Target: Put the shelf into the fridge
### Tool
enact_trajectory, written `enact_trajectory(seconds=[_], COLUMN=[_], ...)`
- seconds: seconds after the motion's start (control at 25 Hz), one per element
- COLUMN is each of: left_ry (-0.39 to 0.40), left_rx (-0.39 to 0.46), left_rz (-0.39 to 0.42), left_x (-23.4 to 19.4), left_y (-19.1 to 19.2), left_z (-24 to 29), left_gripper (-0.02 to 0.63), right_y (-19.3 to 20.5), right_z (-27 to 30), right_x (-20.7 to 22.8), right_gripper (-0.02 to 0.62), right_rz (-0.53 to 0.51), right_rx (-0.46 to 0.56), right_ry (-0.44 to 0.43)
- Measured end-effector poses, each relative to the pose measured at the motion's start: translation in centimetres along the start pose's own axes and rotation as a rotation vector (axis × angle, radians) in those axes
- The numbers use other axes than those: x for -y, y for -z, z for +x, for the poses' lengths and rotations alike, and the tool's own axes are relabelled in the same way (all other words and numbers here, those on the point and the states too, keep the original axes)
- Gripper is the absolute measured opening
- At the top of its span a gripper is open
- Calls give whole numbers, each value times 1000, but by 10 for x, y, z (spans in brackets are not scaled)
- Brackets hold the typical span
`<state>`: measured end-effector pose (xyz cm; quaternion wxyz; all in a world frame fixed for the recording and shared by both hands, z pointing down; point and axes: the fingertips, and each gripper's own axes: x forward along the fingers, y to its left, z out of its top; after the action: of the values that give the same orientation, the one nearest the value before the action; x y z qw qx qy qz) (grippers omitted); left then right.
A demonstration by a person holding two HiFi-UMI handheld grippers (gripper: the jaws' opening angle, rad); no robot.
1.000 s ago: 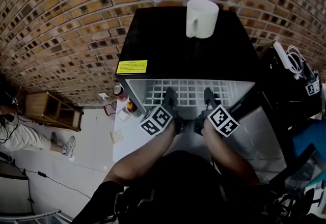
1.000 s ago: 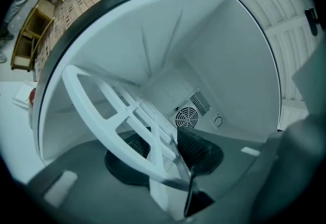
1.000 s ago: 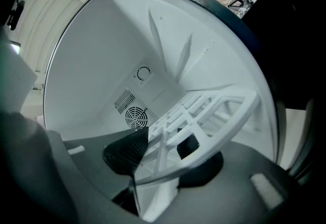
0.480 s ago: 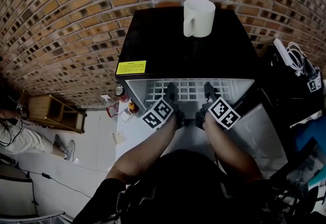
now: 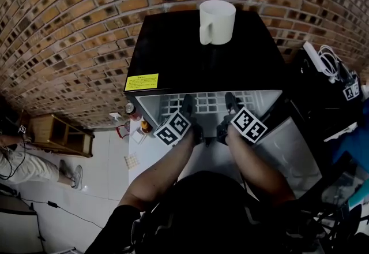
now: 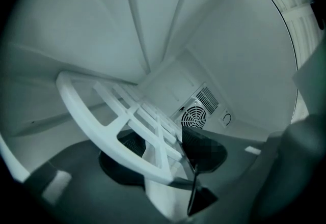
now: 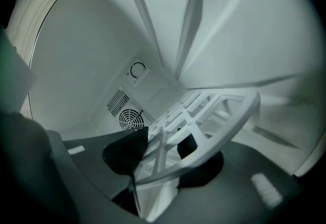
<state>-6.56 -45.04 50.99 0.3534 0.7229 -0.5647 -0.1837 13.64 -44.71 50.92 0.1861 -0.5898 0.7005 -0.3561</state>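
A white grid shelf (image 5: 210, 103) lies level inside the open black fridge (image 5: 202, 62), with its front rim at the mouth. My left gripper (image 5: 187, 104) reaches in at the rim's left part. In the left gripper view the shelf (image 6: 117, 116) passes between the jaws of the left gripper (image 6: 163, 152), which have just been opening and stand loose round it. My right gripper (image 5: 229, 101) is at the rim's right part. In the right gripper view the right gripper (image 7: 163, 156) is shut on the rim of the shelf (image 7: 214, 111).
A white mug (image 5: 216, 22) stands on the fridge top, near the brick wall. The open door's inner side holds bottles (image 5: 135, 111) at the left. A fan grille (image 6: 193, 116) is on the fridge's back wall. A wooden crate (image 5: 57, 134) stands on the floor, and cables (image 5: 326, 62) lie at the right.
Both grippers and the shelf sit slightly deeper in the fridge mouth, and less of the grid shows in front. The head view has tipped, so the fridge fills more of the picture.
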Motion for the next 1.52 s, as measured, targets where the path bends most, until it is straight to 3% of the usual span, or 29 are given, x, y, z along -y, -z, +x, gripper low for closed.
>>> enact_trajectory(seconds=[0.64, 1.24, 1.36, 1.52], left_ry=[0, 11, 57, 183], left_rx=[-12, -19, -41, -99], left_rz=[28, 56, 18, -97], left_x=[-3, -1, 1, 10], left_y=[0, 0, 3, 13], left_z=[3, 2, 0, -18], left_gripper=[272, 275, 263, 232], right_y=[-1, 0, 3, 12], right_z=[1, -1, -10, -30], right_x=[0, 2, 0, -6], right_gripper=[190, 190, 189, 187], right_rz=[27, 52, 57, 82], right_rx=[-16, -37, -63, -84], right_ry=[-7, 20, 23, -2])
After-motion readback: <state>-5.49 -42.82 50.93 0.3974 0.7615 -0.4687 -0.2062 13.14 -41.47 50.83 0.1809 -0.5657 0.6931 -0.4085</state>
